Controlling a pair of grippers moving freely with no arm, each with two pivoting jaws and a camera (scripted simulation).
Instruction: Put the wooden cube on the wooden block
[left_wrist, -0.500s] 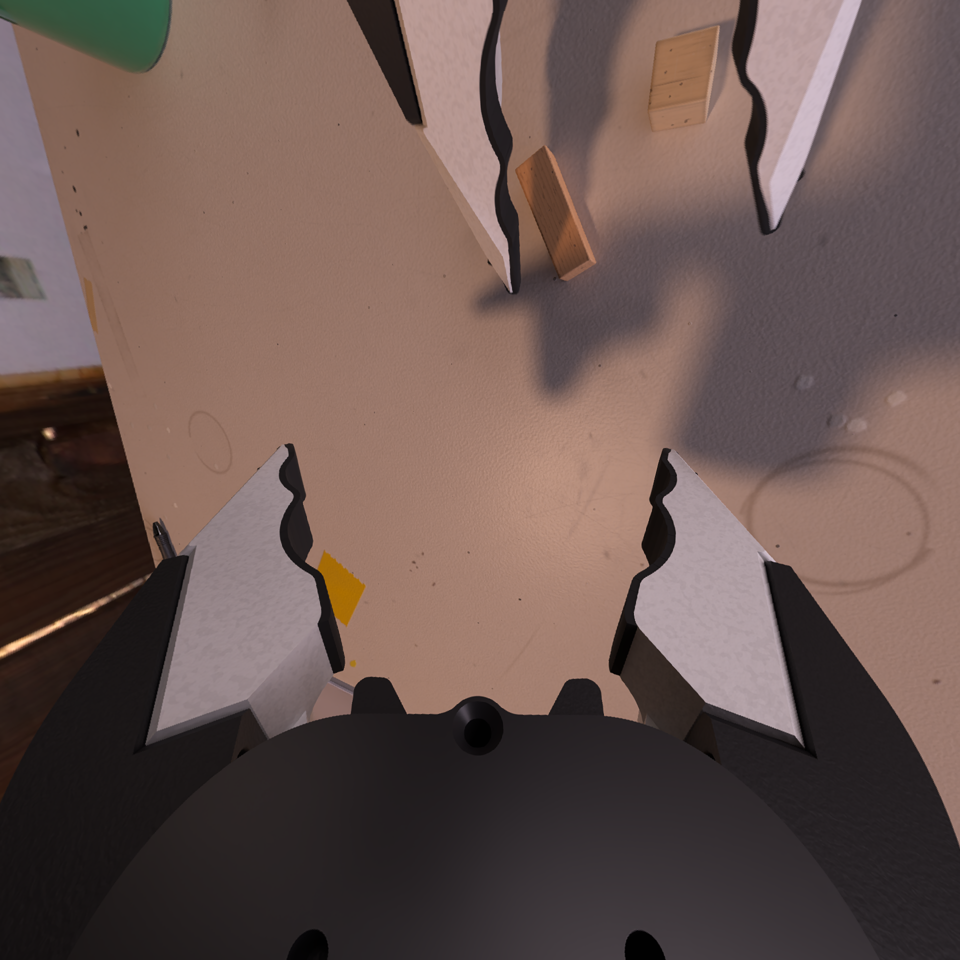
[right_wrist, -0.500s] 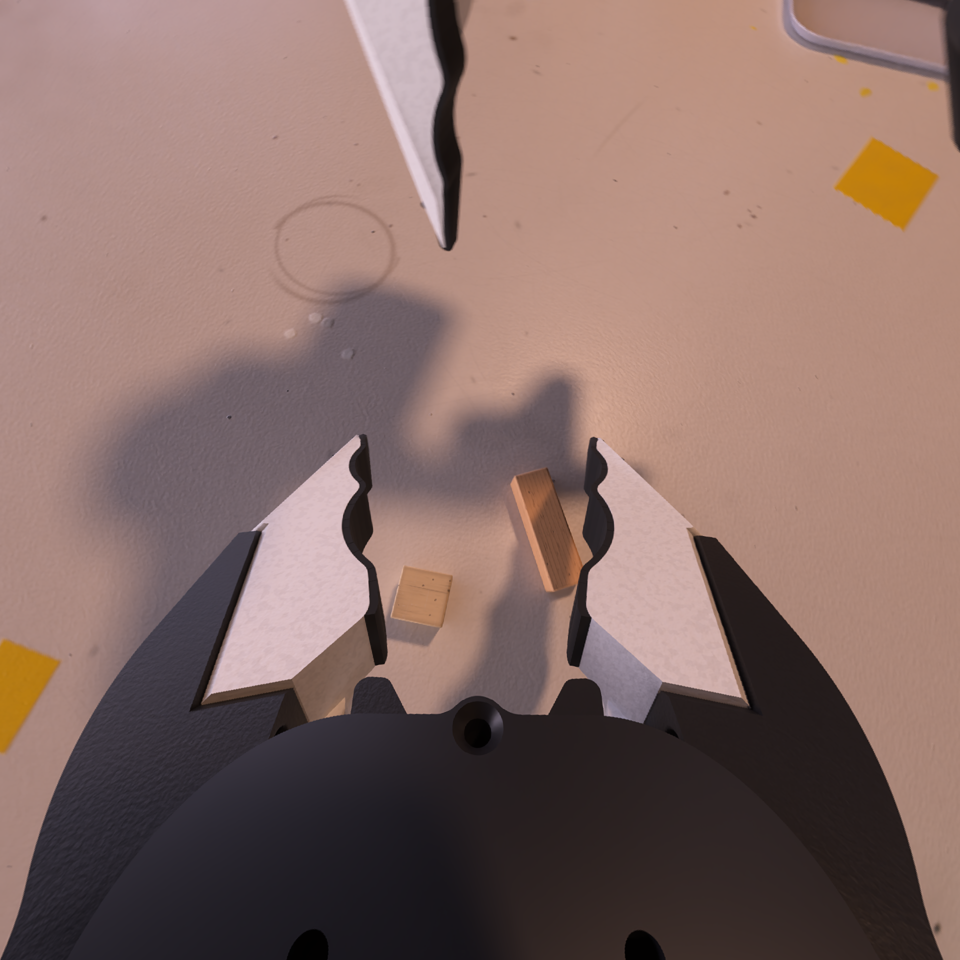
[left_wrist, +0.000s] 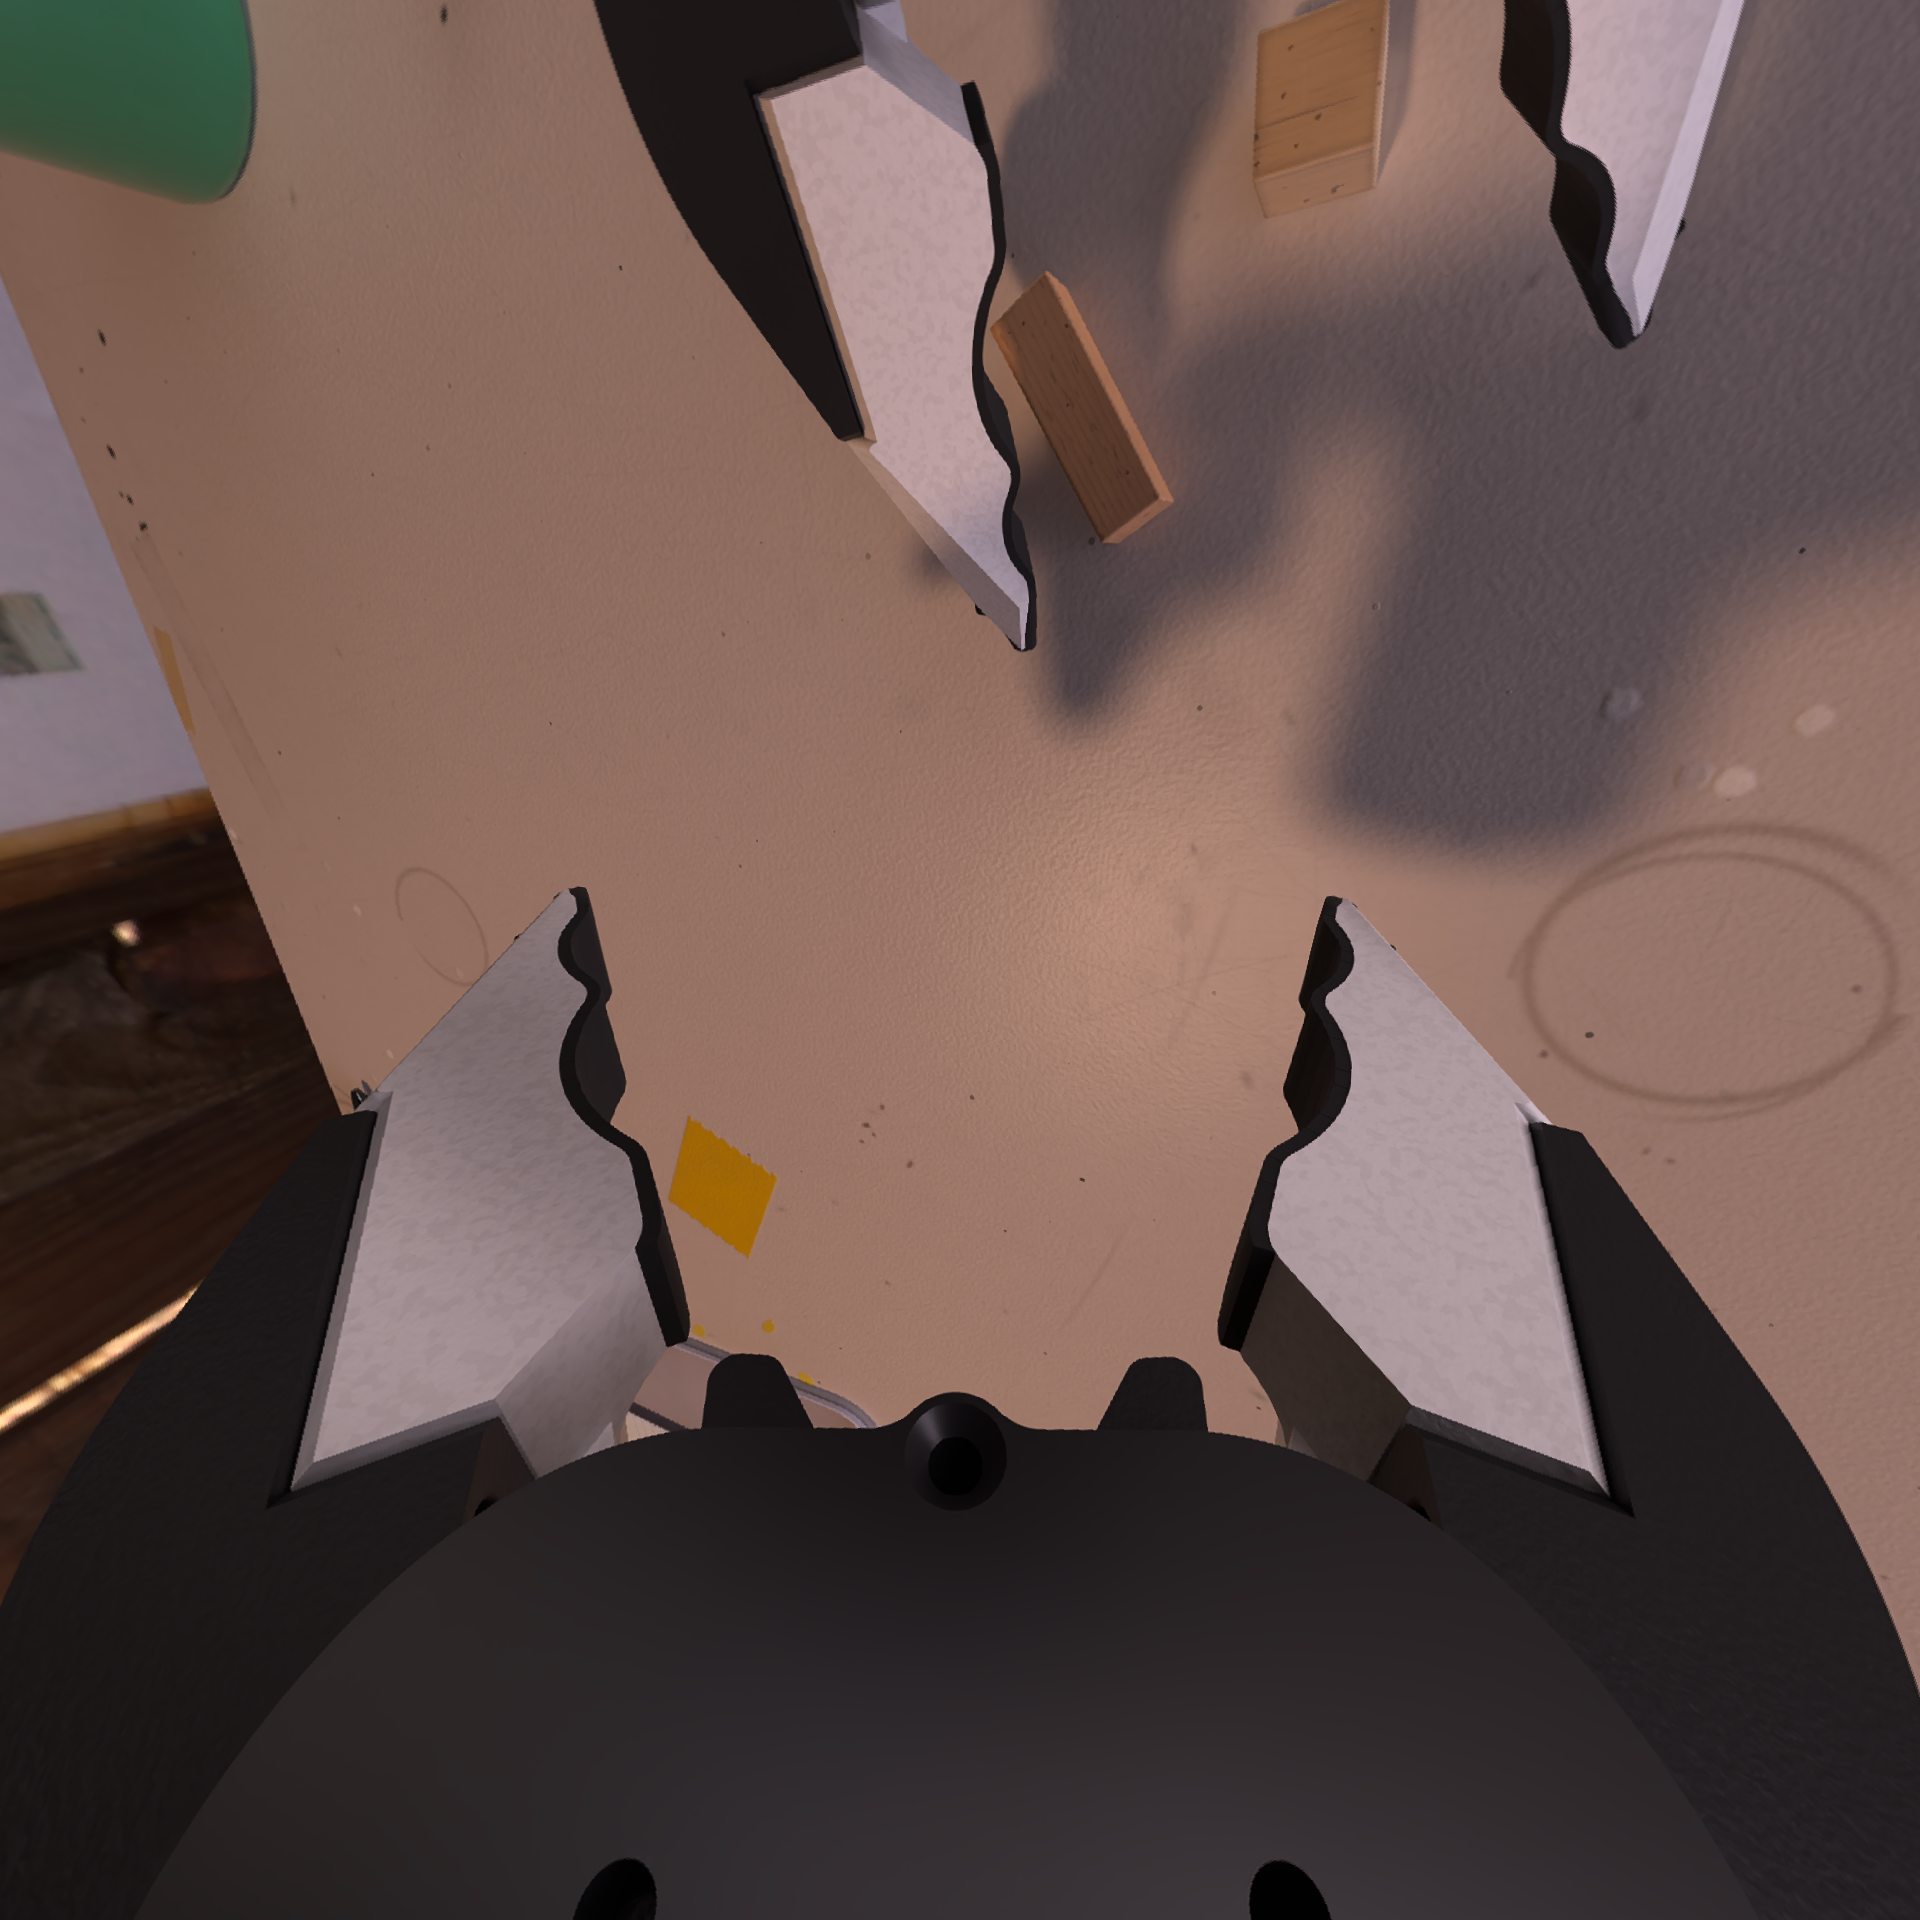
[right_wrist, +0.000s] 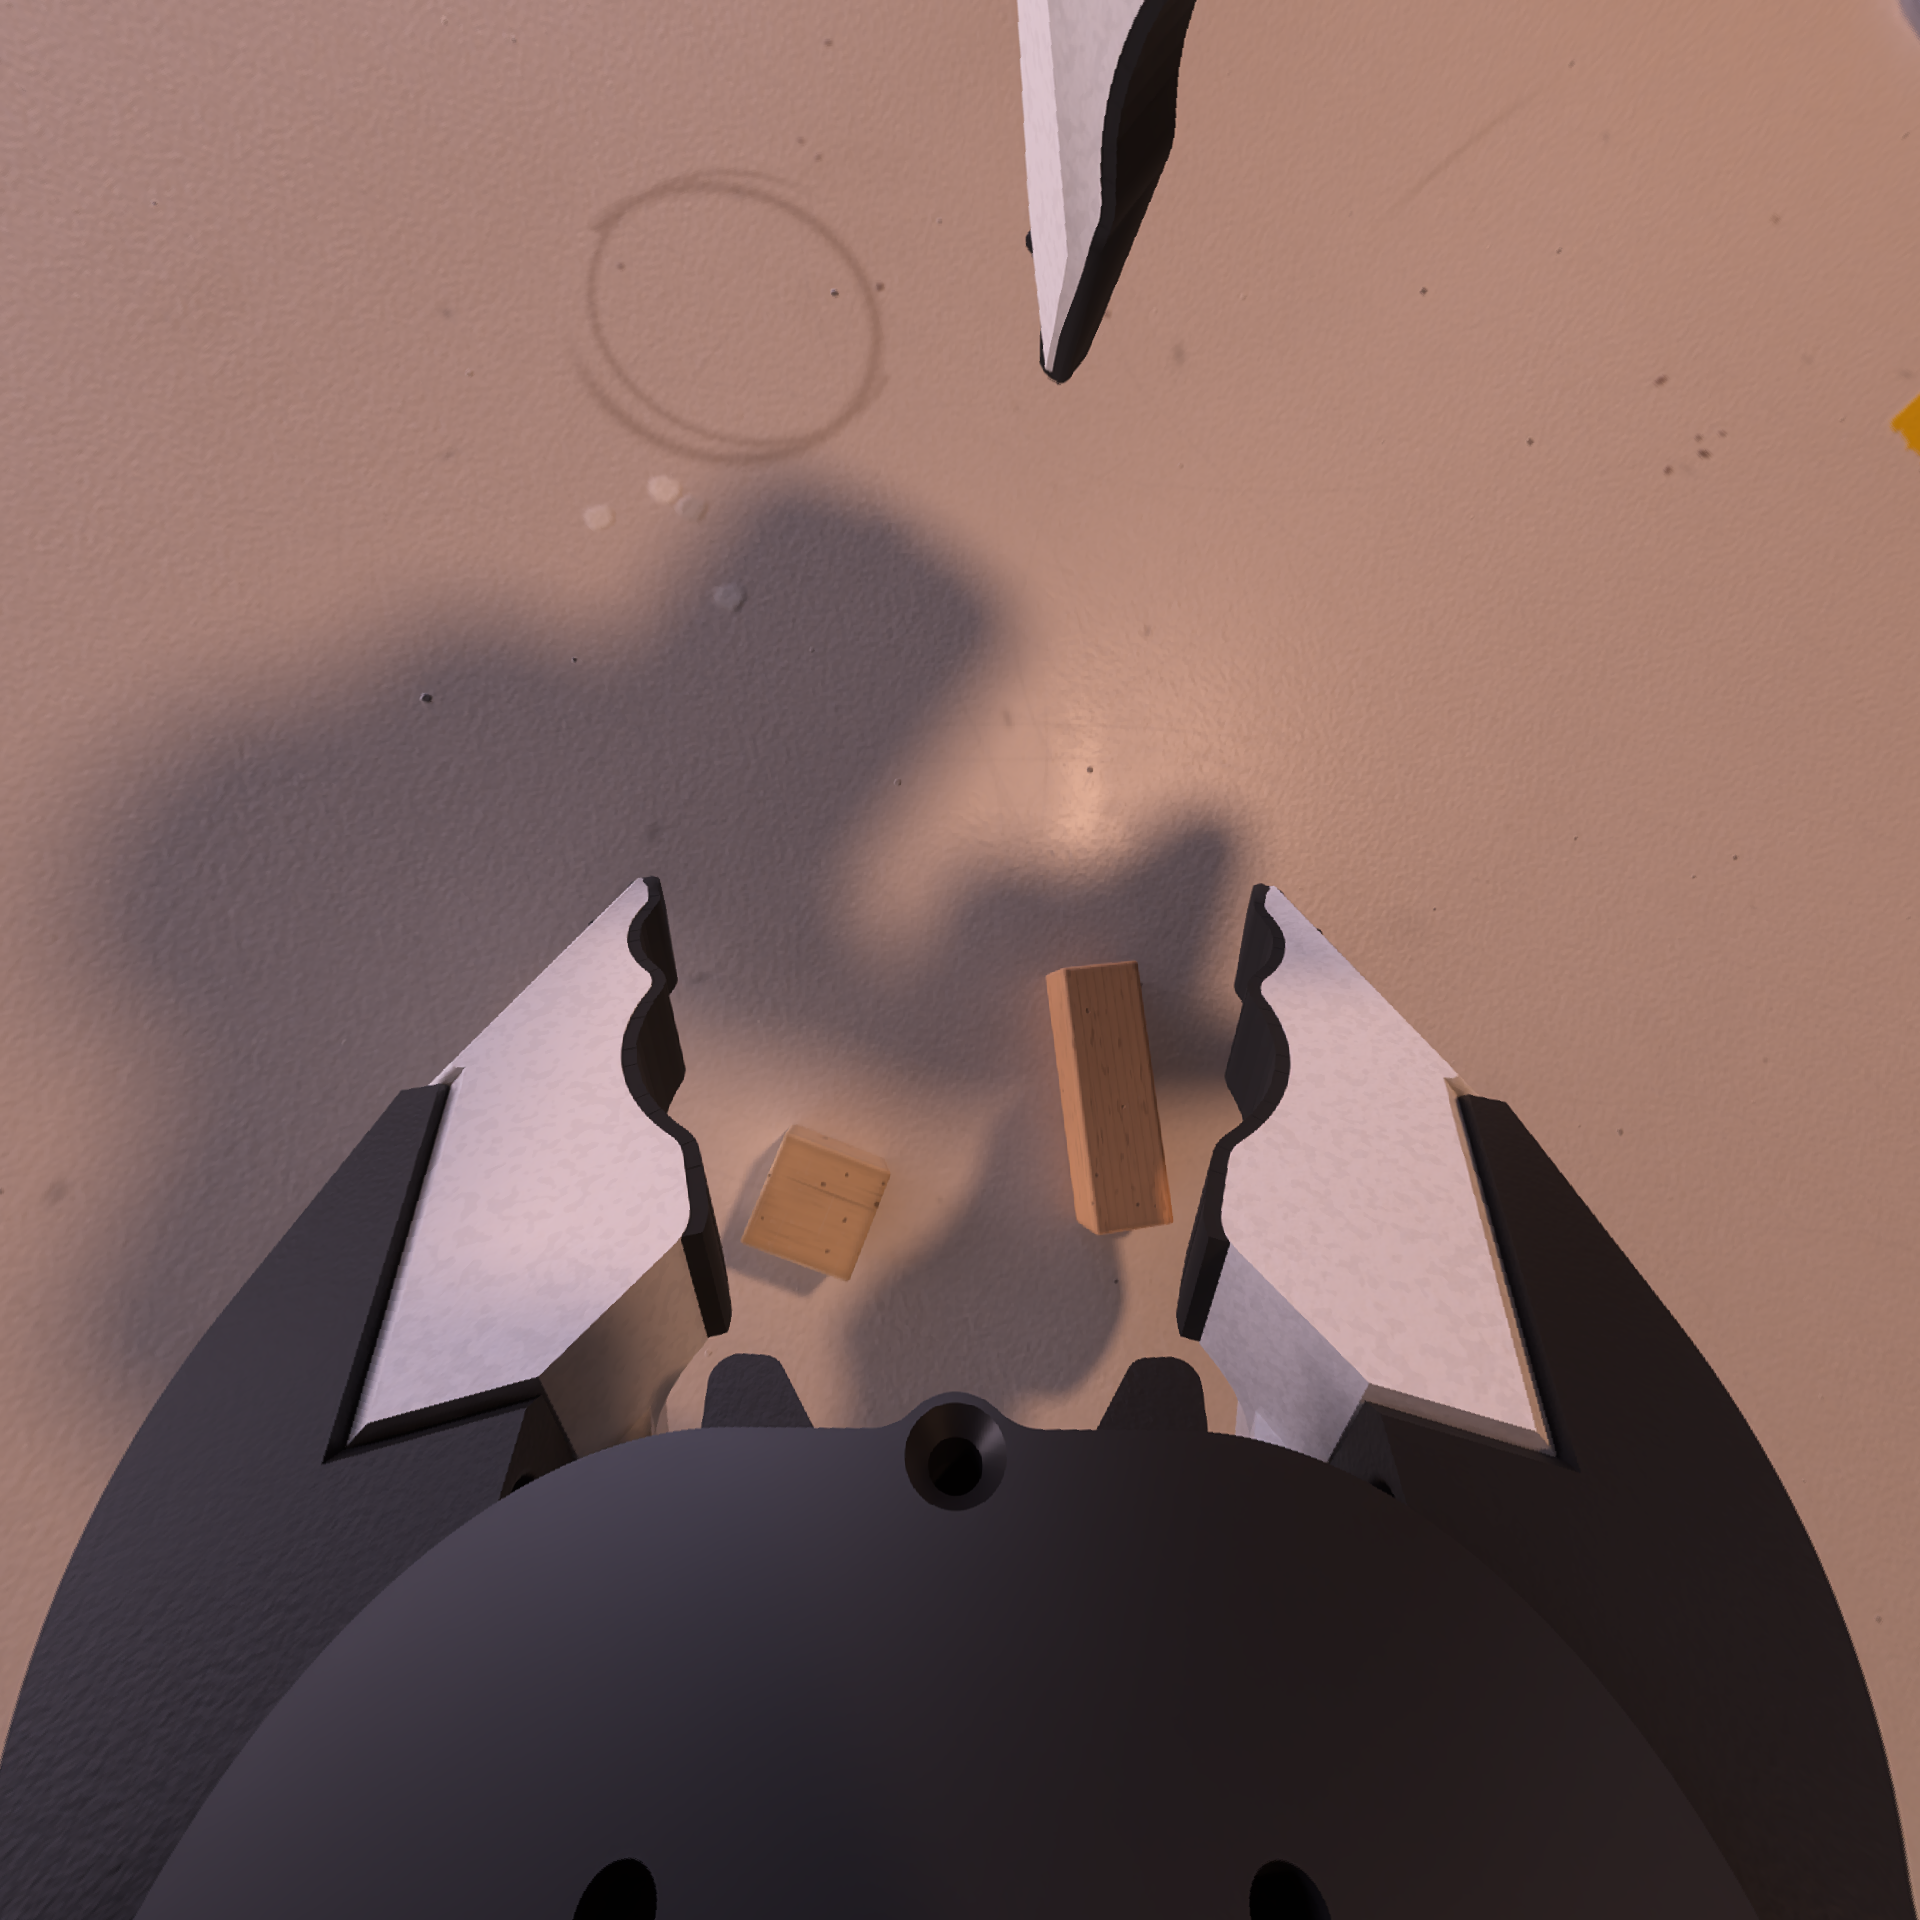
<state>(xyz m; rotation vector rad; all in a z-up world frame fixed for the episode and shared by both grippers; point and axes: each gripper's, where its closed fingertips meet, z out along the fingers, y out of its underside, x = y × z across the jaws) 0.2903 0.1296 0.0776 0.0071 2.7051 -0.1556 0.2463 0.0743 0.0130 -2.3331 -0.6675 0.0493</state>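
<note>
The light wooden cube (right_wrist: 816, 1202) and the longer, darker wooden block (right_wrist: 1110, 1096) lie apart on the tan table. In the right wrist view both sit below and between the fingers of my right gripper (right_wrist: 956, 885), which is open and empty and hovers above them, the cube near its left finger and the block near its right. In the left wrist view the cube (left_wrist: 1320, 104) and block (left_wrist: 1081, 405) lie far ahead, with the right gripper (left_wrist: 1322, 490) over them. My left gripper (left_wrist: 956, 899) is open and empty, well short of them.
A green object (left_wrist: 125, 94) sits at the far left. The table edge (left_wrist: 260, 883) runs down the left, with dark floor beyond. There is yellow tape (left_wrist: 722, 1184) and a grey tray rim (left_wrist: 831, 1403) beneath the left gripper. A left gripper finger (right_wrist: 1081, 187) shows ahead, beside a ring stain (right_wrist: 727, 312).
My right gripper has come lower over the cube and block, turned a little, and its fingers stand wider apart. My left gripper has barely moved.
</note>
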